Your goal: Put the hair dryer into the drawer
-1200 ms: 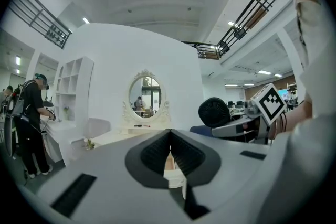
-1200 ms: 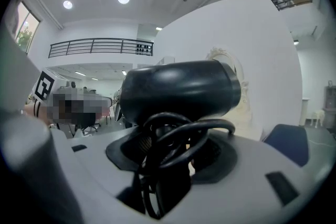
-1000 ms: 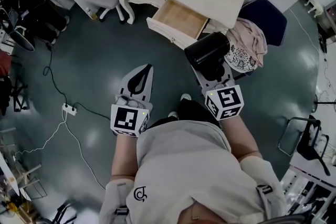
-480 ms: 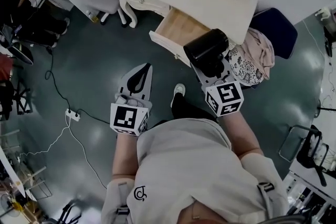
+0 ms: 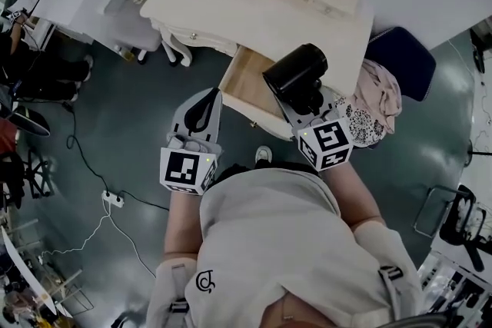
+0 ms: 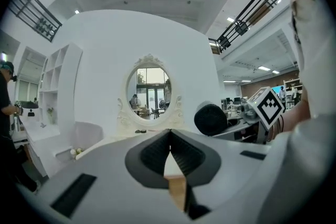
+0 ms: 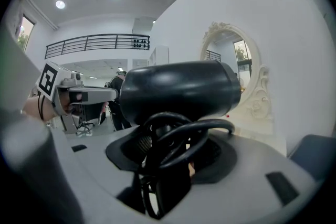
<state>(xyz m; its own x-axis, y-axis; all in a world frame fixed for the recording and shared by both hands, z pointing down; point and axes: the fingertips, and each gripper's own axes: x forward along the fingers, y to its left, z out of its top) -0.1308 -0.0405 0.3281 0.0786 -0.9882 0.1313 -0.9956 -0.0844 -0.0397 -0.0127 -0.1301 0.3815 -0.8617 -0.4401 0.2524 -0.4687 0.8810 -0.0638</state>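
**While the Dryer Hangs Over the Drawer**

Since the right tongs (image 7: 171, 152) are clamped on the handle of the dryer (image 5: 296, 69), its cord looped at the jaws, the dryer sits above the open drawer (image 5: 244, 81) under the counter (image 5: 231, 4). Left tongs (image 6: 169, 136) are closed and empty, near the drawer's front. The dryer is best lowered level, barrel lengthwise and cord tucked in, and released only once it rests inside.

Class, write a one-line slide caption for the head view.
Right gripper holds a black hair dryer by the open drawer of a white dressing table; left gripper shut, empty.
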